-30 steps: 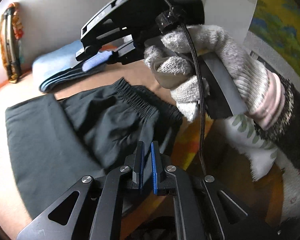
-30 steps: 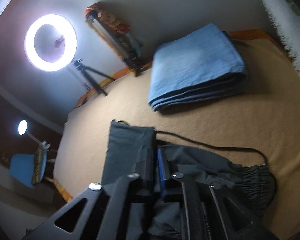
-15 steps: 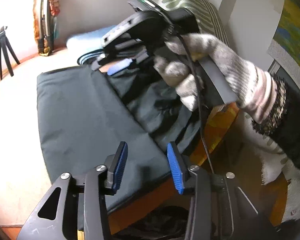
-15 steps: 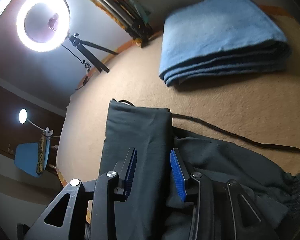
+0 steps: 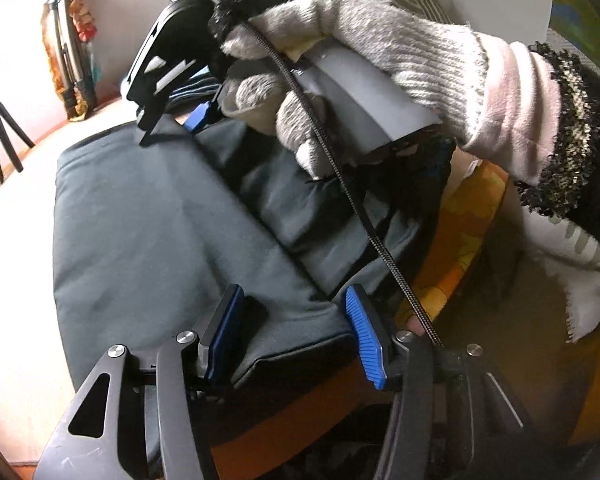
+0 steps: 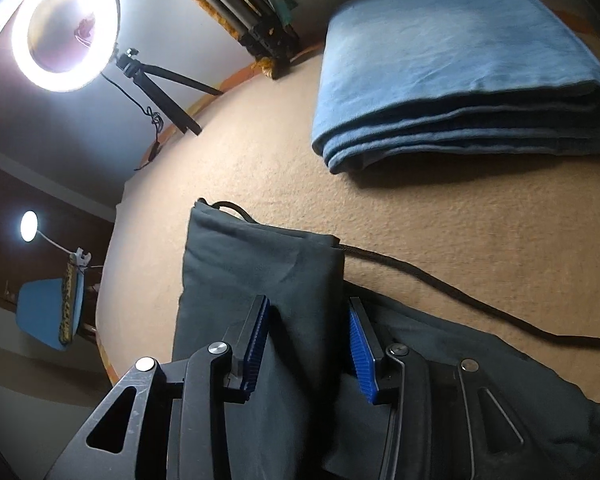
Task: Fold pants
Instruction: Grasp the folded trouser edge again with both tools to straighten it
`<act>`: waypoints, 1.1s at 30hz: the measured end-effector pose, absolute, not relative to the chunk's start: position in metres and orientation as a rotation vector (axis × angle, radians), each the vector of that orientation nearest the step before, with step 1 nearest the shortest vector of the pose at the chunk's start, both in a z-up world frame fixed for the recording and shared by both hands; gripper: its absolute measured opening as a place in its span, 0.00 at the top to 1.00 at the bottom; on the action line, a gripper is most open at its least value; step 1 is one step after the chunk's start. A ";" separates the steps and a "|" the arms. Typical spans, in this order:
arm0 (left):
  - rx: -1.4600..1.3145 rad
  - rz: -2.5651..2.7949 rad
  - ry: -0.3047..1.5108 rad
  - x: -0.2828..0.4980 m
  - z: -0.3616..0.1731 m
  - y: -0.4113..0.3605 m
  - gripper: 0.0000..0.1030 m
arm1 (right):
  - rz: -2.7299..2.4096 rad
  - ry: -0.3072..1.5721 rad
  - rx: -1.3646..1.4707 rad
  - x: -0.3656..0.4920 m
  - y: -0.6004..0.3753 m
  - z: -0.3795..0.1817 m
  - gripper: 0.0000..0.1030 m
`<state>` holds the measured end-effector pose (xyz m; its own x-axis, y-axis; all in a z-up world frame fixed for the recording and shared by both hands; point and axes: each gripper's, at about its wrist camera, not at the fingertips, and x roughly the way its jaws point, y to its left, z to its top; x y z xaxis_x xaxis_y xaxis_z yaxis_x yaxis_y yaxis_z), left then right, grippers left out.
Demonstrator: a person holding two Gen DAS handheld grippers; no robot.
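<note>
The pants (image 5: 172,224) lay folded on the bed (image 6: 420,216), at twelve o'clock from both tools. My left tool (image 5: 296,332) and right tool (image 6: 308,340) were opening, pads clear of the cloth. I judged it best to lift both straight off, so the fold kept flat.

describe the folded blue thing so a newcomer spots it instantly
Start at the tan bed cover. Toward the wall, beyond the dark grey pants, lies a folded light-blue blanket, stacked in layers. It is the only blue fabric there.
</note>
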<state>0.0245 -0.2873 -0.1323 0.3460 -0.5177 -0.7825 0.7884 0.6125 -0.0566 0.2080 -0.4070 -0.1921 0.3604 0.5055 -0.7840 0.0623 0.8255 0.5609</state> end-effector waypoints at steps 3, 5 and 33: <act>0.332 -0.893 0.860 0.024 -0.132 -0.280 0.52 | 0.310 1.175 0.570 0.210 -0.405 -0.194 0.61; 0.312 -0.904 0.869 0.028 -0.131 -0.276 0.71 | 0.317 1.170 0.590 0.211 -0.406 -0.196 0.70; 0.081 -1.209 0.809 0.008 -0.067 -0.316 0.94 | 0.174 0.967 0.511 0.155 -0.466 -0.095 0.96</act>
